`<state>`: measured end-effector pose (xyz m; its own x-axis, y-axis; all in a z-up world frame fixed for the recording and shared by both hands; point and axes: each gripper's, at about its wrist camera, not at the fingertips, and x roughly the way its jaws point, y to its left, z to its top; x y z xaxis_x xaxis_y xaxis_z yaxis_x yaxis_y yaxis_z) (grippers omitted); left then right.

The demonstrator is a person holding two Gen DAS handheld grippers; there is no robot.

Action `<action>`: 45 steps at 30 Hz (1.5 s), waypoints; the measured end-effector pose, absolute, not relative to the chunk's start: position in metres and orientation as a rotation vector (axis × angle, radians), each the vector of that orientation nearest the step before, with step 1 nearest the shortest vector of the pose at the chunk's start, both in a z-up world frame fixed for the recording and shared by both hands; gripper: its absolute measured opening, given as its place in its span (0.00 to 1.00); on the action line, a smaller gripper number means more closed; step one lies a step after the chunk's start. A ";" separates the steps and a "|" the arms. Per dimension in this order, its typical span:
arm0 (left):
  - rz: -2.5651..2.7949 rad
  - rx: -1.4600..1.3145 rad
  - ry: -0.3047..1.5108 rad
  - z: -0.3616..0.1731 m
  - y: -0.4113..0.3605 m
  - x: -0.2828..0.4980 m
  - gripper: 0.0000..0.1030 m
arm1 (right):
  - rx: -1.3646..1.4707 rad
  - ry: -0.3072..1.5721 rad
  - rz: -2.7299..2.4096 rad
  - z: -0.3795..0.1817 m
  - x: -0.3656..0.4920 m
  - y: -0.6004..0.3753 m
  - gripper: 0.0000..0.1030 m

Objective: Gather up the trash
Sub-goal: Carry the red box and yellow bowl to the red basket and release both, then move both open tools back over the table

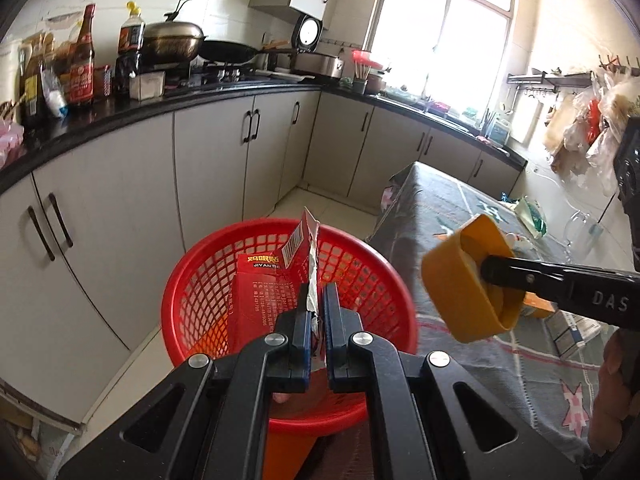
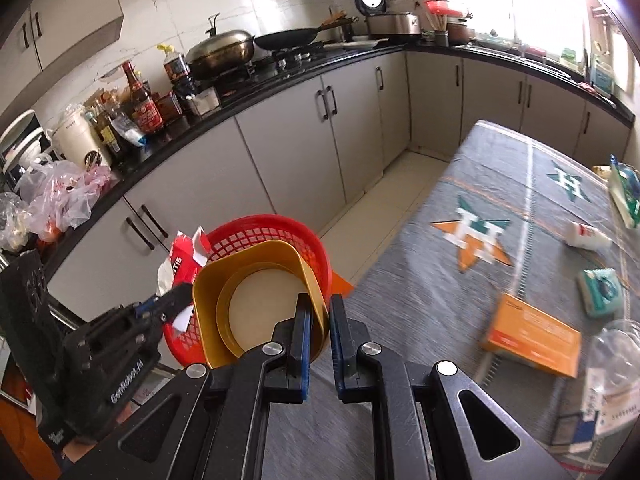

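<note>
Table draped in grey patterned cloth (image 2: 460, 292); beside it our red plastic mesh basket (image 1: 192, 300). Right gripper (image 2: 319, 320) clamps the wall of a shallow yellow plastic tub (image 2: 256, 300), held beside the basket rim; we judge it light and stiff. Left gripper (image 1: 317, 304) pinches a torn red foil-lined packet (image 1: 280, 276) over the basket; flimsy, best taken at its edge.
</note>
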<state>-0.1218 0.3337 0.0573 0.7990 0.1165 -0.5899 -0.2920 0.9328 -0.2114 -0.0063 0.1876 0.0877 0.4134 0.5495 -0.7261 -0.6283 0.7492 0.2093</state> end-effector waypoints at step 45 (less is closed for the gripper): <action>-0.112 -0.264 0.551 0.084 0.222 -0.129 0.50 | 0.096 0.902 0.537 0.072 -0.062 0.013 0.43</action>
